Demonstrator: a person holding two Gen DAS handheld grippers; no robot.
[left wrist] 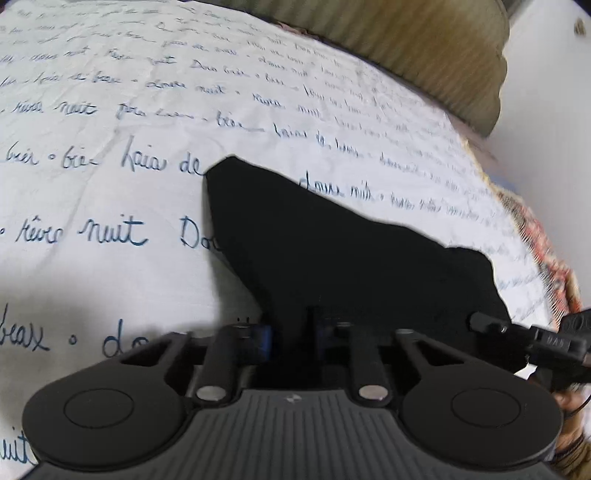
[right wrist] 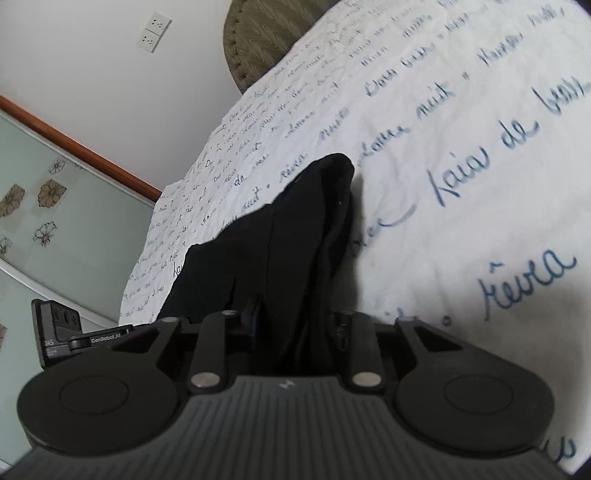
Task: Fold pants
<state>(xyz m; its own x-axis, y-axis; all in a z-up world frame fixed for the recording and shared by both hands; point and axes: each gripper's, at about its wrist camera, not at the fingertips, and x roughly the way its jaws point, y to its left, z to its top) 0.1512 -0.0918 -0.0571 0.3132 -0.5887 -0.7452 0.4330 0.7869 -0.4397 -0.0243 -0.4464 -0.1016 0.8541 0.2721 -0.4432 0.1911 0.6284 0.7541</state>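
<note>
Black pants (left wrist: 332, 251) lie on a white bedsheet (left wrist: 110, 192) printed with blue handwritten script, and both grippers have hold of them at the near edge. In the left wrist view, the left gripper (left wrist: 291, 328) has its fingers drawn close together on the dark cloth, which comes straight up between them and spreads ahead of the fingertips as a broad flat panel ending in a corner further out. To the right of those fingers, the right gripper (left wrist: 524, 336) reaches in at the same near edge of the fabric.

In the right wrist view, that right gripper (right wrist: 295, 325) pinches a thicker bunch of the pants (right wrist: 295, 229), gathered into lengthwise folds that rise between the fingers and run away from the tips to a rounded end. The left gripper (right wrist: 70, 336) shows to the left of these fingers, beside the cloth's edge.

Beyond the pants, past the far end of the sheet, sits an olive knitted cushion (right wrist: 266, 40). A wall socket (right wrist: 153, 31) is on the white wall.
</note>
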